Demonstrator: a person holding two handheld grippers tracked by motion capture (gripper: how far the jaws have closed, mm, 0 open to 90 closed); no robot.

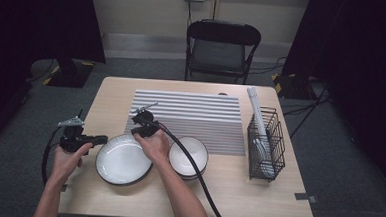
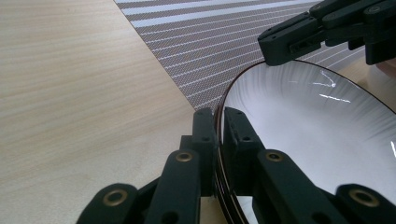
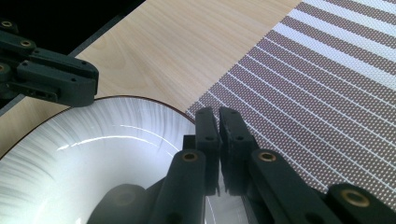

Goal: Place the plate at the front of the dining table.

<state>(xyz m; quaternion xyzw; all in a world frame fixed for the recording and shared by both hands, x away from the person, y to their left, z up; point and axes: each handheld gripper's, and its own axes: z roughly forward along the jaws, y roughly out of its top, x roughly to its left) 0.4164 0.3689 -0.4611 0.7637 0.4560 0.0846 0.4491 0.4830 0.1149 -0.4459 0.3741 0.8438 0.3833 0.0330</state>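
Observation:
A white plate (image 1: pixel 123 161) with a dark rim lies on the wooden table (image 1: pixel 226 195), its far edge touching a striped placemat (image 1: pixel 190 116). At the plate's left edge, my left gripper (image 1: pixel 103 140) is shut on the rim. In the left gripper view its jaws (image 2: pixel 218 114) pinch the thin rim of the plate (image 2: pixel 317 126). My right gripper (image 1: pixel 138 132) is shut on the plate's far right rim. The right gripper view has those jaws (image 3: pixel 216 114) clamped on the plate (image 3: pixel 93 158) beside the placemat (image 3: pixel 317 93).
A white bowl (image 1: pixel 188 157) with a dark outside sits just right of the plate. A black wire dish rack (image 1: pixel 266 142) holding white dishes stands at the table's right side. A black folding chair (image 1: pixel 221 50) stands behind the table.

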